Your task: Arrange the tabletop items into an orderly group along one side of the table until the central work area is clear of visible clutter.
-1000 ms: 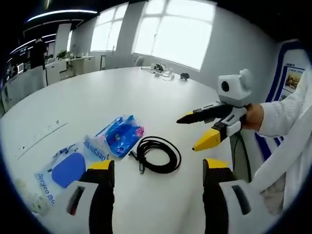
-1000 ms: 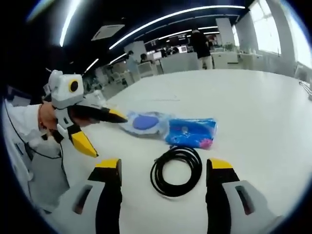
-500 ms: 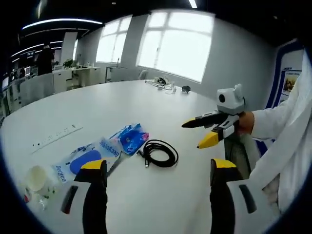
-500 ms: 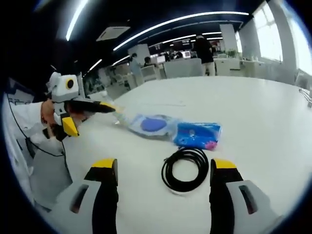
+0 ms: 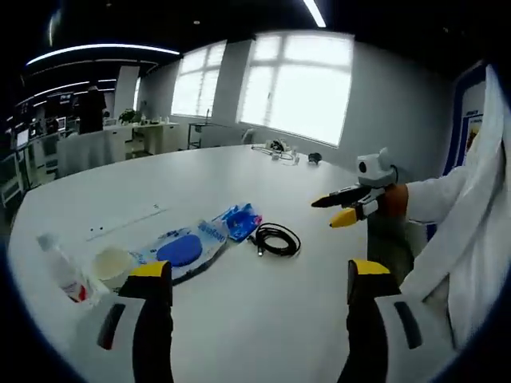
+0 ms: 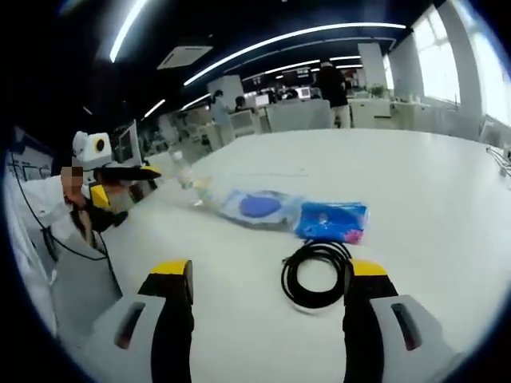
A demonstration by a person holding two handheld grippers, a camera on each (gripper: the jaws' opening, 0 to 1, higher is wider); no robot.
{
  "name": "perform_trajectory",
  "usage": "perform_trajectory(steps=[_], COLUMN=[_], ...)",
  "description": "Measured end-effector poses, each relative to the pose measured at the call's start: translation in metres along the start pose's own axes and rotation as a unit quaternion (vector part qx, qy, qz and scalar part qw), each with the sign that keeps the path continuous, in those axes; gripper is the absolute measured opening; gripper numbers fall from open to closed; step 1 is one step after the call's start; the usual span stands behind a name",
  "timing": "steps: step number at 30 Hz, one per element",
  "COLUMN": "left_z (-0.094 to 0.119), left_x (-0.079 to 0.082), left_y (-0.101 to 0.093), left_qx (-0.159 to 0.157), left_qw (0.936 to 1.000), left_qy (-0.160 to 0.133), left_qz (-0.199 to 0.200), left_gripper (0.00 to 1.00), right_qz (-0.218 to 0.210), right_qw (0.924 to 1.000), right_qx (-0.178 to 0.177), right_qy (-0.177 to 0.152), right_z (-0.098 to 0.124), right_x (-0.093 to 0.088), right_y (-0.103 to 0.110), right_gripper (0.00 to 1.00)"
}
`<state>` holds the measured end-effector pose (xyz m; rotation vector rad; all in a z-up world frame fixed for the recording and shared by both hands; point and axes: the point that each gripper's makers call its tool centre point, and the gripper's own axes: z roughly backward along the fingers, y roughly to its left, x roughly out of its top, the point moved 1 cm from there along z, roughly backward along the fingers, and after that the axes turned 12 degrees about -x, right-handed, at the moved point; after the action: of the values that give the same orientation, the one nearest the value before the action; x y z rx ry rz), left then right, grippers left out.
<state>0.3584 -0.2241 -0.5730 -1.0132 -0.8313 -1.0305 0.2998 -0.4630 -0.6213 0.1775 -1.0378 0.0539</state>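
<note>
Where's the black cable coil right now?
The black cable coil lies flat on the white table, just ahead of the right gripper and beside the blue packet.

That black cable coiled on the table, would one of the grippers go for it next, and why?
Probably yes: the right gripper could ease down onto the black cable. Its jaws stand open and empty, and the coil lies loose just ahead of them, apart from the blue packet beyond.
</note>
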Motion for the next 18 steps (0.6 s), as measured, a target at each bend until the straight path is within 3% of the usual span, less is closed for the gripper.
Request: perform_trajectory(steps=[18], left_z=[0.09], left_x=[-0.021], left_y=[0.008], left_qx=[0.042], left_qw=[0.9988], left_qy=[-0.014], left_qz=[0.021], left_gripper=[0.95], right_qz=[0.023], right_qw=[0.9997], right_qx=[-0.003], right_qy=[-0.001], right_z=[0.012], right_x=[0.002], right_y=[0.025], right_gripper=[0.79])
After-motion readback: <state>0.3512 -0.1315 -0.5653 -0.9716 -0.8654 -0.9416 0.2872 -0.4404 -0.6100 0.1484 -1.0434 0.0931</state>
